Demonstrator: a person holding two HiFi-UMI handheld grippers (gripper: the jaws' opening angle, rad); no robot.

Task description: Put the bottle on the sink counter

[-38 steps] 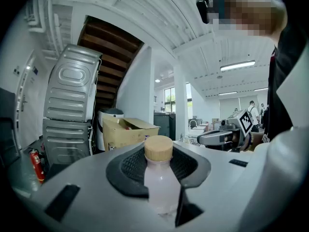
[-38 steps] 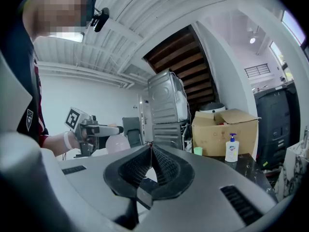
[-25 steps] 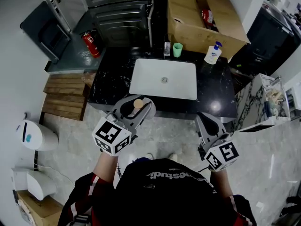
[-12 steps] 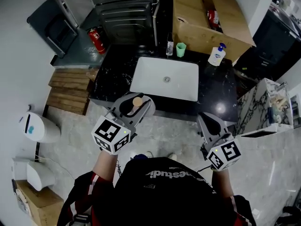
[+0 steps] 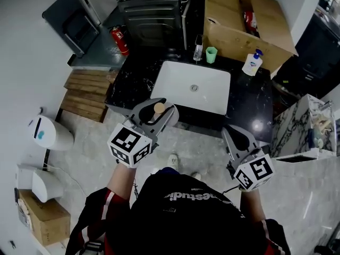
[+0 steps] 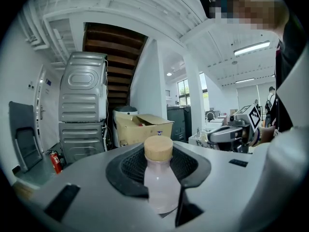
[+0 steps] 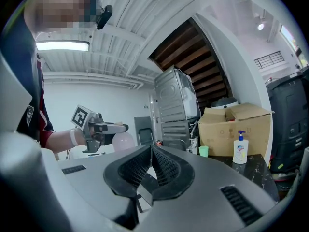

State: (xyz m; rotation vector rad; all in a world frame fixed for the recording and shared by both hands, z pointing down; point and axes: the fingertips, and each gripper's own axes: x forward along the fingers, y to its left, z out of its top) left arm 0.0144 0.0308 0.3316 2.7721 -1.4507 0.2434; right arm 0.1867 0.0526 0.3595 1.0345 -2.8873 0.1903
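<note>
From the head view the light is flat, cool and rather dim. One hard white glare spot sits on the glossy black sink counter [image 5: 256, 125], and the white sink [image 5: 212, 97] is the brightest patch. The pale floor carries a soft sheen.

Both gripper views are fisheye: straight lines bow outward and the corners fall to black. In my left gripper view a ceiling strip light [image 6: 249, 48] burns white and the far windows are blown out. The bottle [image 6: 161, 187] between my left jaws, so near the lens, looks slightly soft and evenly lit. In my right gripper view a light bar [image 7: 63, 46] glows overhead, and the pads are dark.
</note>
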